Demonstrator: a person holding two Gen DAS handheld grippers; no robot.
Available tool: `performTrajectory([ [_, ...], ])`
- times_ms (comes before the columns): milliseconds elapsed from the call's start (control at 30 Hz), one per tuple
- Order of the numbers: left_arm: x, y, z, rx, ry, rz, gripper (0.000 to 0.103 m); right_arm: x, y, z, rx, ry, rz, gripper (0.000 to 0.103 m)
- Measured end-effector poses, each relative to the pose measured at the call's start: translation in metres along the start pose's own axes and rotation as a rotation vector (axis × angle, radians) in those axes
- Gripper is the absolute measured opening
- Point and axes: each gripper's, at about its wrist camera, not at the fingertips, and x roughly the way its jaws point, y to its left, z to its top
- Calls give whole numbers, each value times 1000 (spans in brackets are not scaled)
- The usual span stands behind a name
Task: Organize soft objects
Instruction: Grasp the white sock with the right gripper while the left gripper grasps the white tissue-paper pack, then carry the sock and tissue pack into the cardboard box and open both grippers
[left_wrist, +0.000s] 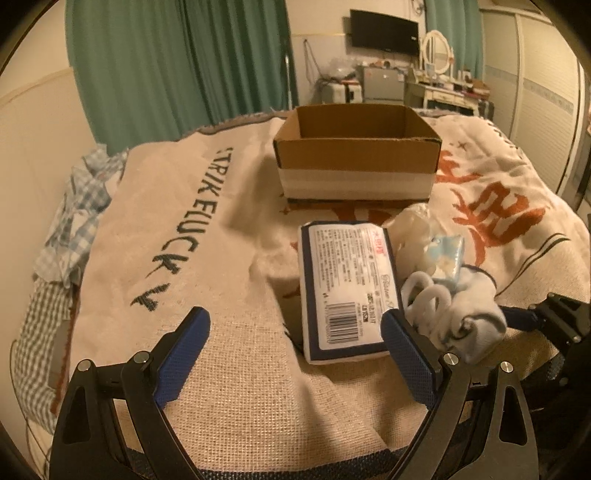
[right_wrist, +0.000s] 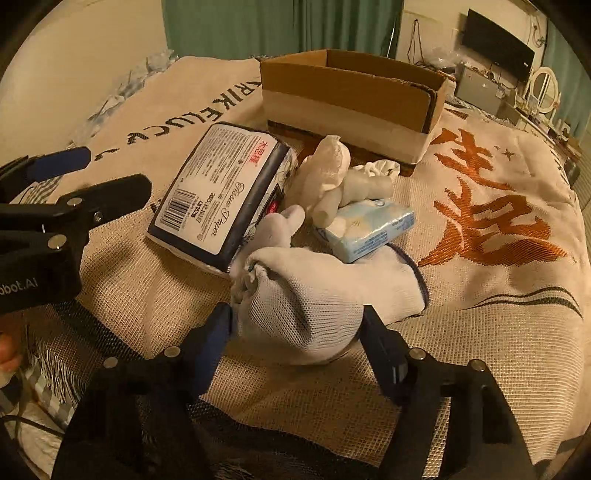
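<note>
White knit glove sat between the blue pads of the right claw. Both pads pressed its bunched end, so the claw was grasping the glove. The glove's long way ran from the claw out toward the right edge of the bed, with its dark-trimmed cuff at the far right and its stubby fingers poking up toward the tissue pack.

Only the right view showed this grip well. It also showed a small blue tissue packet touching the glove, and crumpled white plastic lying on that packet, just in front of the cardboard box.

The left view showed the left claw released, its pads wide apart above the blanket, holding nothing. Its right pad was beside the near end of the tissue pack. From here the pack's long way pointed straight from the claw toward the box, barcode end nearest. The glove lay just right of the pack, and the right claw reached in from the right edge. This view looked into the open top of the box, near the far edge of the bed.
</note>
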Motion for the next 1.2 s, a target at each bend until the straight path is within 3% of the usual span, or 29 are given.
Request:
performTrajectory([
  [100, 3, -2, 3, 2, 10, -10, 95, -15, -7, 2, 20, -44, 15, 59],
  [367, 34, -14, 18, -33, 64, -69, 94, -57, -46, 31, 81, -181, -75, 58],
  [733, 84, -26, 26, -52, 176, -89, 93, -30, -81, 47, 150, -156, -65, 58],
  [833, 91, -26, 22, -56, 202, -104, 84, -24, -83, 47, 156, -146, -56, 58],
  [1200, 49, -20, 27, -26, 87, -106, 81, -45, -78, 43, 152, -194, -68, 58],
])
